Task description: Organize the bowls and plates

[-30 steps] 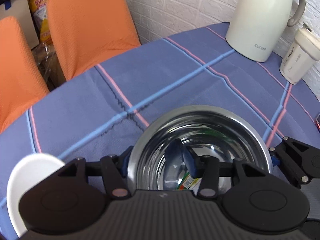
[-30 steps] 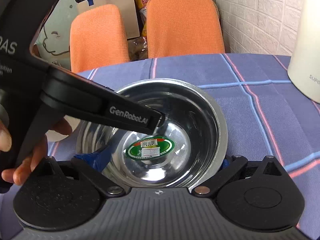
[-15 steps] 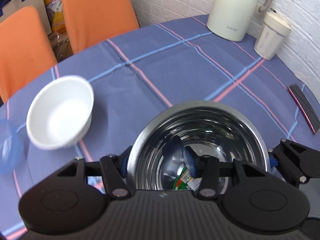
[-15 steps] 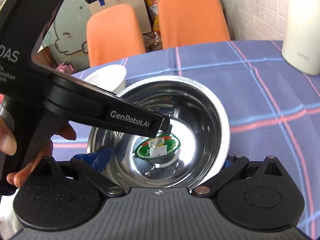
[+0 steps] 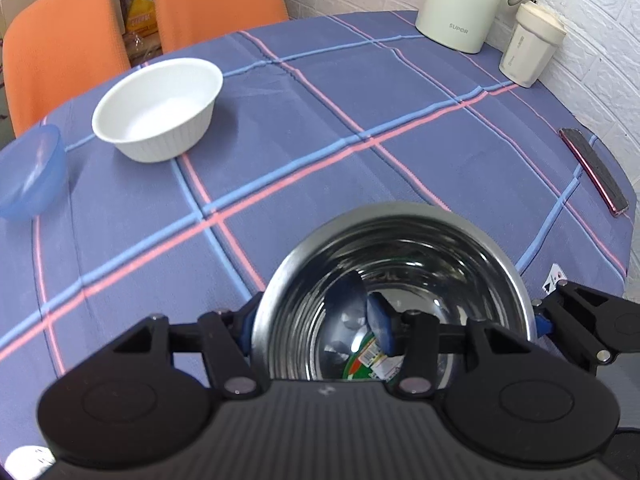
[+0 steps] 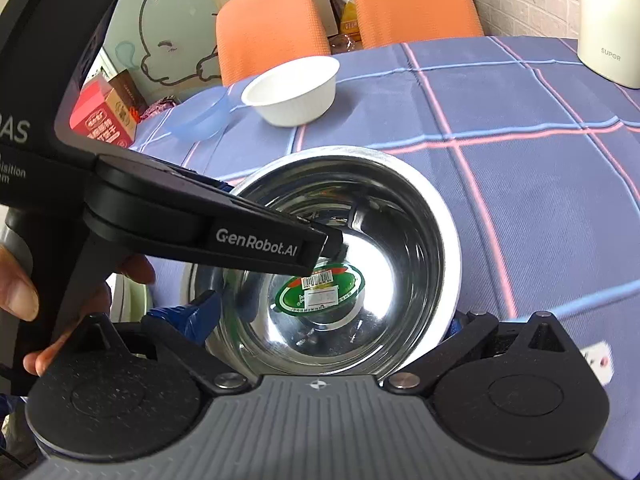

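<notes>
Your left gripper (image 5: 312, 322) is pinching the near-left wall of the shiny round stainless-steel bowl (image 5: 400, 248). One blue pad sits inside the bowl and the other finger sits outside the rim, so the tongs are pressed together on the metal. In the right wrist view your left hand (image 6: 24, 292) shows at the left edge, wrapped around that gripper's black handle.

Your right gripper (image 6: 324, 320) straddles the same bowl from the near side. Its jaws have just been opening and now stand spread wide, with the whole bowl between them. Each blue pad lies just beside the outer wall. You cannot tell from either view whether the pads press on it.

The steel bowl fills the lower middle of both views, over the blue tablecloth with pink and light-blue stripes (image 5: 320, 120). A green oval barcode sticker (image 6: 320, 288) sits on its bottom. Whether the bowl rests on the cloth cannot be told.

The white ribbed round bowl (image 5: 160, 116) stands upright at upper left of the left wrist view, well apart from the steel one. The translucent blue plastic bowl (image 5: 32, 176) stands near it at the left edge. At upper right are the cream insulated jug (image 5: 464, 0) and, beside it, the cream lidded cup (image 5: 532, 52).
</notes>
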Motion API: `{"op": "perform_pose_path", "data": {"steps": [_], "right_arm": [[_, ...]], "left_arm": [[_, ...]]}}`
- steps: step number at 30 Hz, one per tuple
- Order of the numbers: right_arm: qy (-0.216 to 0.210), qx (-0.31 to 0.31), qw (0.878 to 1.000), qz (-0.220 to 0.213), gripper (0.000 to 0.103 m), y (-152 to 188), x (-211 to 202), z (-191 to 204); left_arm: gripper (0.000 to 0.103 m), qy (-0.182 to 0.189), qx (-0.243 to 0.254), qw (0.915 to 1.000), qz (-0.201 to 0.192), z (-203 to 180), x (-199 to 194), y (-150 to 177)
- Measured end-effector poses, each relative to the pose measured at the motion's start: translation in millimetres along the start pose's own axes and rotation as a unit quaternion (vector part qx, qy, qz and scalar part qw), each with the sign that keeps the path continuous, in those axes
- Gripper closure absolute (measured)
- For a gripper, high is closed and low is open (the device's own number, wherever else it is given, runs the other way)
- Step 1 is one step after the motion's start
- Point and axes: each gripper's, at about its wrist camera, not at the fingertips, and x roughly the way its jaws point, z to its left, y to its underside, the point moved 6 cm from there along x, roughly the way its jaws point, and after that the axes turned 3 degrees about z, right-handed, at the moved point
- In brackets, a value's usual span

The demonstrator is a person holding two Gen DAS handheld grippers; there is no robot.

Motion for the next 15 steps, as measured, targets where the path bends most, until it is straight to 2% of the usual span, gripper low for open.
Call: {"op": "perform_pose_path", "data": {"steps": [5, 6, 8, 12, 15], "right_arm": [[-0.002, 0.003, 1.000, 0.010, 0.012, 8.6, 1.8, 0.9], [-0.003, 0.000, 1.000, 0.016, 0.012, 12.0, 1.5, 1.2], [-0.003, -0.013, 1.000, 0.013, 0.013, 14.6, 0.8, 1.9], [-0.010, -0.003, 1.000, 0.008, 0.013, 20.8, -11.5, -1.7], [0.010, -0.008, 1.000, -0.025, 0.013, 19.0, -34.9, -8.5]], "left_arm": [[0.050, 0.017, -0.001, 0.9998, -0.005, -3.9, -1.4, 11.2], [0.047, 0.016, -0.003, 0.9999, -0.007, -4.1, -1.2, 13.0], [0.030, 0.007, -0.005, 0.9998, -0.018, -4.1, -4.1, 14.1], [0.023, -0.023, -0.005, 0.9964, -0.081, 6.6, -38.6, 8.0], [0.018, -0.032, -0.019, 0.9908, -0.130, 24.4, -71.8, 1.2]]}}
